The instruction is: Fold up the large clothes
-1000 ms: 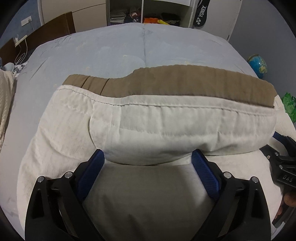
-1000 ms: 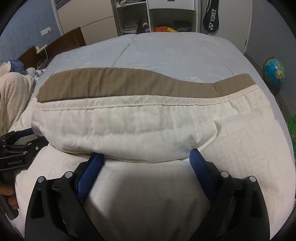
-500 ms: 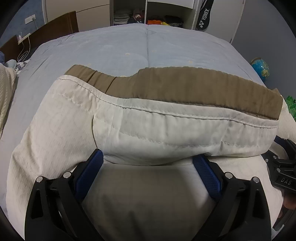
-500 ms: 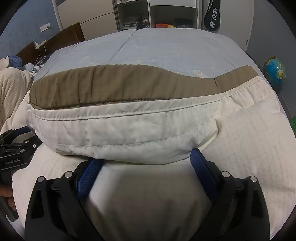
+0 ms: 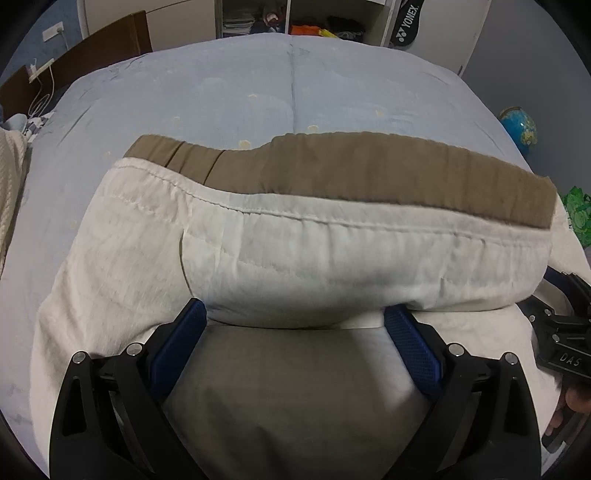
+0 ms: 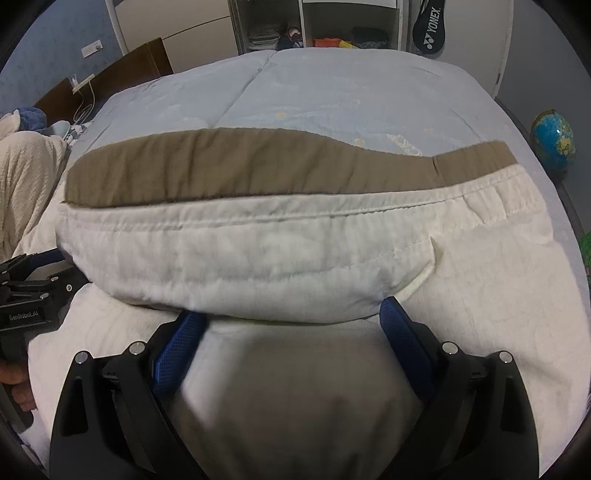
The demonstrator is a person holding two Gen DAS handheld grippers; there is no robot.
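Note:
A large cream garment (image 5: pixel 129 266) with a brown band (image 5: pixel 369 170) along its far edge lies on a light-blue bed (image 5: pixel 295 85). Its near part is rolled over into a thick fold (image 5: pixel 351 266). My left gripper (image 5: pixel 295 314) is open, its blue fingertips (image 5: pixel 194 314) tucked under that fold. In the right wrist view the same fold (image 6: pixel 240 266) and brown band (image 6: pixel 240 162) drape over my right gripper (image 6: pixel 291 314), which is open too. Each gripper's black body shows at the edge of the other's view. Flat cream cloth lies between the fingers.
A globe (image 6: pixel 554 140) stands on the floor to the right. Shelves with clothes (image 5: pixel 314 22) and a racket bag (image 5: pixel 406 22) line the far wall. A brown headboard (image 5: pixel 92 55) and a knitted cream blanket (image 6: pixel 26 177) are at the left. A hand (image 5: pixel 576 402) holds the right gripper.
The fold rose off the lower layer on both sets of fingers and bulged higher, then moved slightly forward. Both grippers have stayed open throughout.

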